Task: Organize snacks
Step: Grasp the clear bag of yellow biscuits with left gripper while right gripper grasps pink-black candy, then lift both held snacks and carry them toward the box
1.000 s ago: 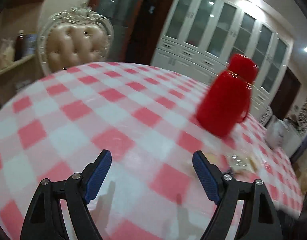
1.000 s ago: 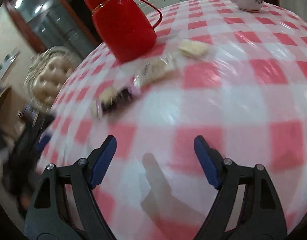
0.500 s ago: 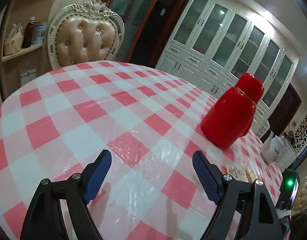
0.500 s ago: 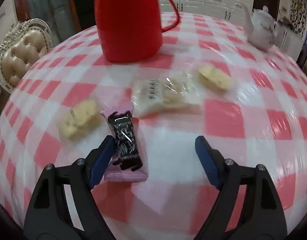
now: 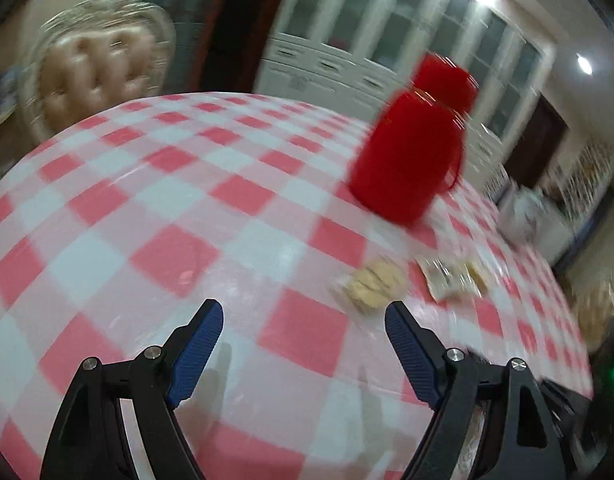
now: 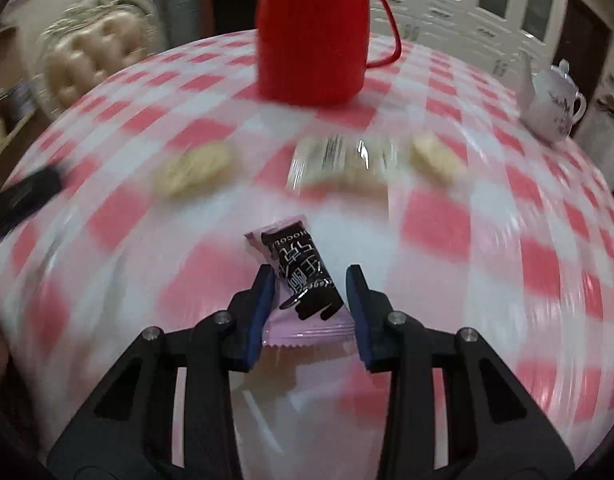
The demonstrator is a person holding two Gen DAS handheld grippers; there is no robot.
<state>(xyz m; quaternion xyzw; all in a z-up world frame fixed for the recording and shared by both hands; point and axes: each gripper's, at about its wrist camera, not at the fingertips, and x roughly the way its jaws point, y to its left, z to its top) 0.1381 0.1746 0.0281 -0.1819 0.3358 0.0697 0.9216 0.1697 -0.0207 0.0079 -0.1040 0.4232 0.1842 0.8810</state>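
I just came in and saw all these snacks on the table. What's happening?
A person is tidying snacks with a hand-held gripper in each hand. The right hand-held gripper has just been closing around a pink and black chocolate packet, which sits between its blue pads. The left hand-held gripper is open and holds nothing. Other snacks, like a clear cracker packet, lie on the checked table near a red jug.

I look over a round table covered with a pink and white checked cloth. Behind the table, to the left, I see a cream tufted chair with a carved frame. Behind the table, to the right of the chair, there is a dark wooden doorway, then white cabinets with glass doors. Small ceiling lights shine above the cabinets.
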